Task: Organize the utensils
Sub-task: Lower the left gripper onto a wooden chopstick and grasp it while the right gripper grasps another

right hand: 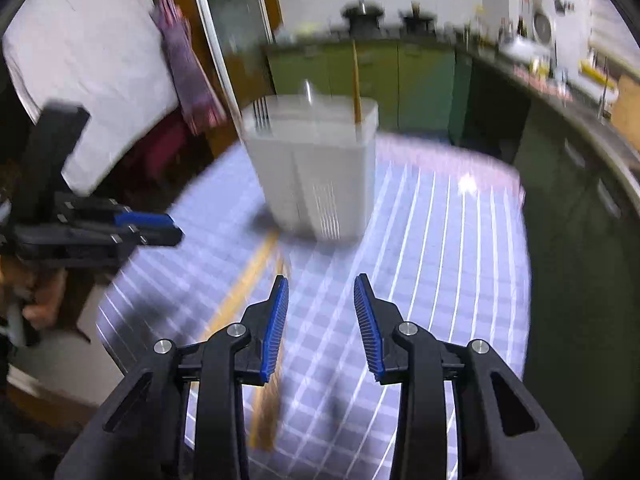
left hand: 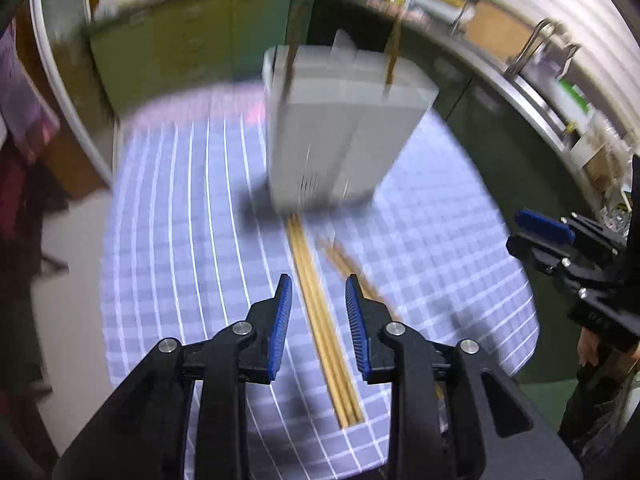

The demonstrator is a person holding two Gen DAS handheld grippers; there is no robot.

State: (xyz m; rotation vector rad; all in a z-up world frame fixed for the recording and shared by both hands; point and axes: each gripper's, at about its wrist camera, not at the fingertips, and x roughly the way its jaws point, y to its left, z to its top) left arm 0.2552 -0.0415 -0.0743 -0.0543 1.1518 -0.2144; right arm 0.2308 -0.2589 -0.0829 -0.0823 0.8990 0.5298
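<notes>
A white plastic utensil holder (left hand: 340,128) stands on the checked tablecloth (left hand: 180,220), with chopsticks (left hand: 392,60) sticking up from it. It also shows in the right wrist view (right hand: 316,168), holding a fork (right hand: 261,112) and a chopstick (right hand: 356,84). A bundle of wooden chopsticks (left hand: 324,320) lies on the cloth in front of it, between my left gripper's fingers. A second pair (left hand: 344,260) lies just to its right. My left gripper (left hand: 318,284) is open and empty above the bundle. My right gripper (right hand: 321,284) is open and empty, with chopsticks (right hand: 248,276) to its left.
The round table (right hand: 440,240) drops off on all sides. Green cabinets (right hand: 360,76) and a counter with kitchenware (right hand: 540,52) run behind. A sink and tap (left hand: 536,52) stand at the right. The other gripper shows at each view's edge (left hand: 560,248) (right hand: 100,228).
</notes>
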